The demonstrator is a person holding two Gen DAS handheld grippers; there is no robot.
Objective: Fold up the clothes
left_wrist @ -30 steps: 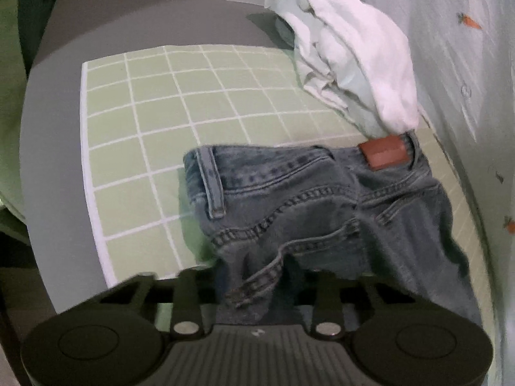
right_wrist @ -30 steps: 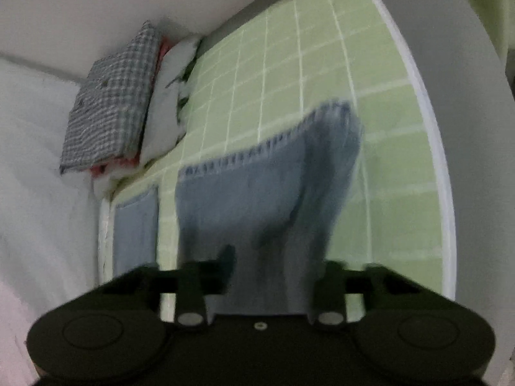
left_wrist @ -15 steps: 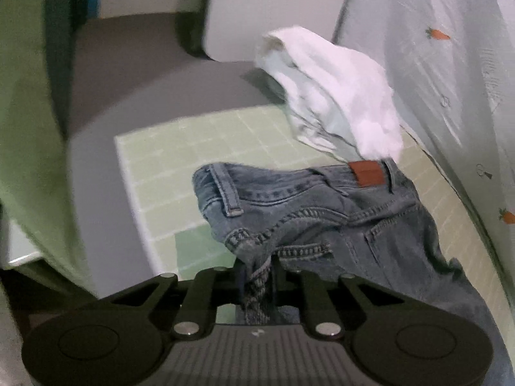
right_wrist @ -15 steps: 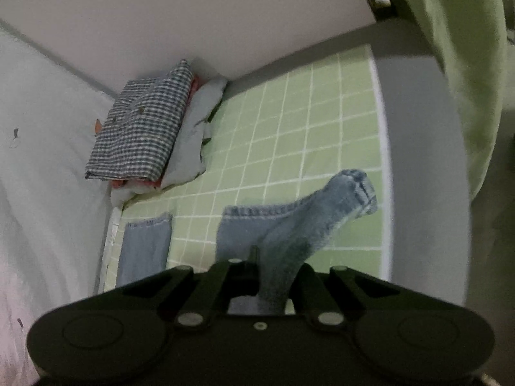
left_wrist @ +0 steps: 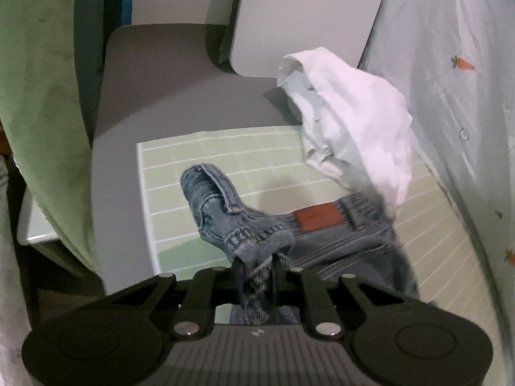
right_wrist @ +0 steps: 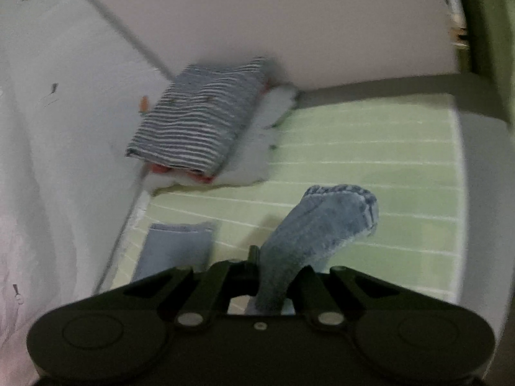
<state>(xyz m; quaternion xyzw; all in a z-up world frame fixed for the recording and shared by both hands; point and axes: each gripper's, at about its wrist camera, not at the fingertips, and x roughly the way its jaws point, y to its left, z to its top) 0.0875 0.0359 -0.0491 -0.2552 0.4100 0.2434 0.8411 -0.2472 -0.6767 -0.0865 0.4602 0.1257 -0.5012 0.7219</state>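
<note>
A pair of blue jeans [left_wrist: 341,241] with a brown leather patch lies on the green grid mat [left_wrist: 225,154]. My left gripper [left_wrist: 256,265] is shut on the jeans' waistband corner and holds it lifted above the mat. In the right wrist view my right gripper [right_wrist: 272,265] is shut on one leg hem of the jeans [right_wrist: 325,225], lifted off the mat [right_wrist: 370,148]. The other leg hem [right_wrist: 175,247] lies flat on the mat at the left.
A crumpled white garment [left_wrist: 354,119] lies at the mat's far right by the wall. A folded stack topped by a checked shirt [right_wrist: 202,128] sits at the mat's far corner. Grey table [left_wrist: 154,74] surrounds the mat. A green cloth [left_wrist: 42,96] hangs at left.
Both grippers closed on the jeans and rose, lifting the waistband corner and the leg hem off the mat. The jeans bunched up under the left gripper.
</note>
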